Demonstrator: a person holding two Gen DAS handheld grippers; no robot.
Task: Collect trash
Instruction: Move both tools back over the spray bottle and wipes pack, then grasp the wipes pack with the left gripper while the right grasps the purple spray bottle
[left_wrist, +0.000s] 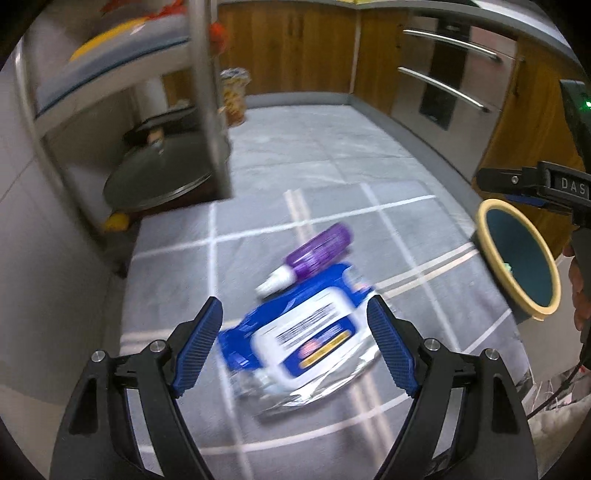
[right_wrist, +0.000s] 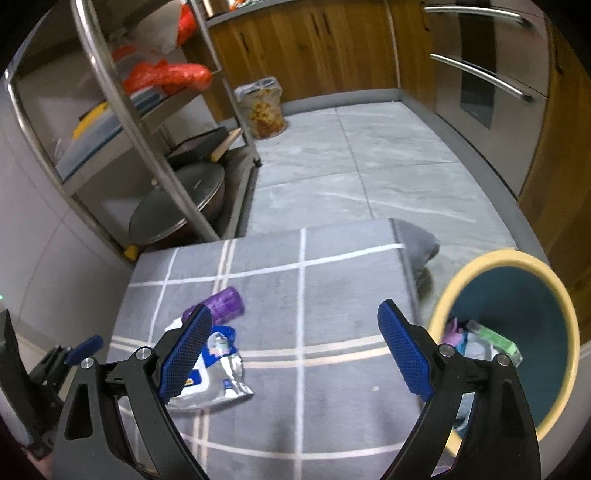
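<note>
On the grey mat (left_wrist: 369, 177), purple bottle (left_wrist: 314, 254) lengthwise, white tip toward blue packet (left_wrist: 306, 332); both grippers (left_wrist: 295, 343) (right_wrist: 295, 354) agape, empty

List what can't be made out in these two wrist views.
- Blue-and-white packet: label print unreadable, motion blur in left wrist view; right hand-held gripper finger covers part in right wrist view.
- Bin contents: partly hidden by the gripper's other finger.
- Purple bottle: blurred.
</note>
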